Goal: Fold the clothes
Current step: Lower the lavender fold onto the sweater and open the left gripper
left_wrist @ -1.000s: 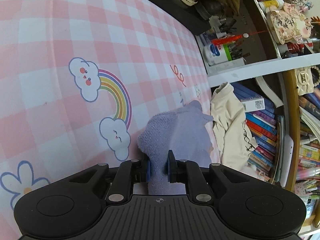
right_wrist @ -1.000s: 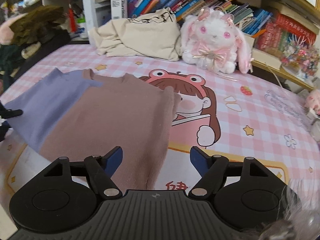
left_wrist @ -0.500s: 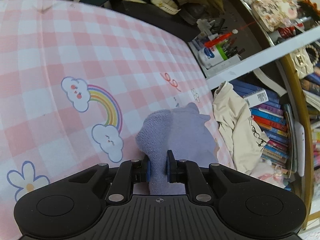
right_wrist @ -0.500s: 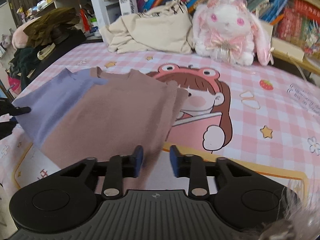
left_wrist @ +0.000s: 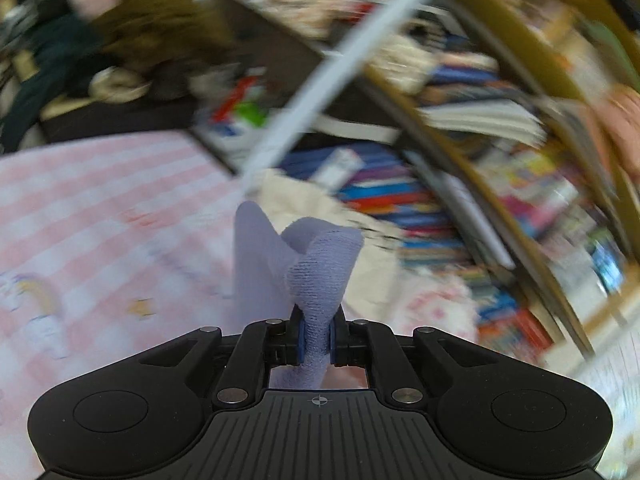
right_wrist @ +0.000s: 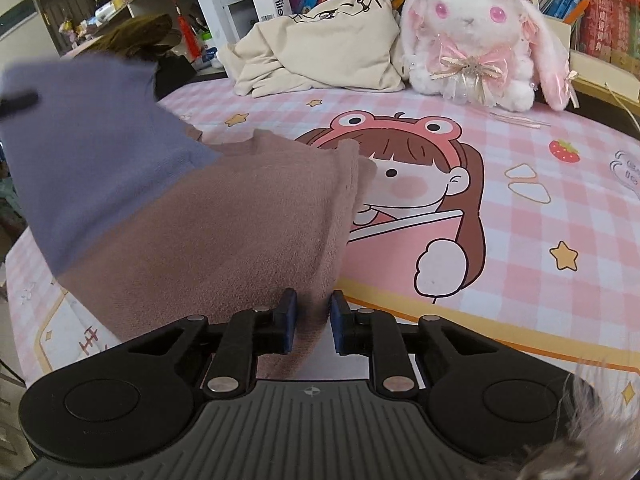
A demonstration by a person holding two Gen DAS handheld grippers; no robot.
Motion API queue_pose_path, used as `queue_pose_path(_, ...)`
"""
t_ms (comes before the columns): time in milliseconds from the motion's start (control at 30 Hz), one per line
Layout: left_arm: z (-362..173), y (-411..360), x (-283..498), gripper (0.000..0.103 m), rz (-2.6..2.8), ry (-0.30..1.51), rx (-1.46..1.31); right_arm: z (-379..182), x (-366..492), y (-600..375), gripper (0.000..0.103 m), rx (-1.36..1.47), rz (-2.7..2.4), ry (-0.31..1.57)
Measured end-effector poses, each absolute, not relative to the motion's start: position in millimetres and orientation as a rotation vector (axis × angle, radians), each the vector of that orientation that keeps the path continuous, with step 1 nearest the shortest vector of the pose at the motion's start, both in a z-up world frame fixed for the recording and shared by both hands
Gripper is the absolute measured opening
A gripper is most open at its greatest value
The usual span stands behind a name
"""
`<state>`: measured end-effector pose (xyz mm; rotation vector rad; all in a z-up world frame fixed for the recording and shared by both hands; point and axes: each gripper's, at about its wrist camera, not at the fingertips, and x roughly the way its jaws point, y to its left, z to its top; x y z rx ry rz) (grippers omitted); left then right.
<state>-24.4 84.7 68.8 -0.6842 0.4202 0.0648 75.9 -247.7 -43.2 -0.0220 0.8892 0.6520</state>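
Observation:
A knit garment, mauve-brown (right_wrist: pixel 224 236) with a lavender part (right_wrist: pixel 80 152), lies on the pink checked sheet (right_wrist: pixel 520 184). My left gripper (left_wrist: pixel 317 338) is shut on the lavender fabric (left_wrist: pixel 320 264) and holds it lifted above the bed; the view is motion-blurred. My right gripper (right_wrist: pixel 312 326) is shut on the garment's brown lower edge near the bed's front. The lavender side is raised at the left of the right wrist view.
A cream garment (right_wrist: pixel 320 52) and a white-and-pink plush rabbit (right_wrist: pixel 476 32) sit at the back of the bed against bookshelves (right_wrist: pixel 592 4). Dark clothes (left_wrist: pixel 60 60) are piled beyond the bed's far edge. The cartoon girl print (right_wrist: pixel 420 184) lies right of the garment.
My left gripper has lifted the lavender side up off the bed and swung toward the shelves. My right gripper closed from wide open onto the brown edge.

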Motion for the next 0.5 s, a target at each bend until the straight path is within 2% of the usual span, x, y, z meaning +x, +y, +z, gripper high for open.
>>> queue_pose_path(100,81,38,-16,0.011,-0.010,0.450,-0.553,-45,78,-251,0.017,-0.003,0.669,0.889)
queue_pose_path(167,66,8,-10,0.012,-0.056,0.545,-0.462,-48,81,-256,0.017,0.036,0.681,0.899)
queue_pose_path(233,44,-21,-4,0.021,-0.102,0.659,-0.368,-51,85,-263,0.017,0.099,0.693,0.924)
queue_pose_path(300,22,-51,2,0.038,-0.148,0.771,-0.271,-54,91,-273,0.017,0.189,0.709,0.959)
queue_pose_path(333,11,-65,5,0.042,-0.171,0.827,-0.222,-54,93,-277,0.018,0.220,0.714,0.970)
queue_pose_path(433,7,-83,2,0.056,-0.199,0.842,-0.136,-52,95,-286,0.021,0.270,0.725,0.987)
queue_pose_path(500,7,-91,-2,0.070,-0.212,0.835,-0.087,-48,95,-292,0.022,0.291,0.728,0.988)
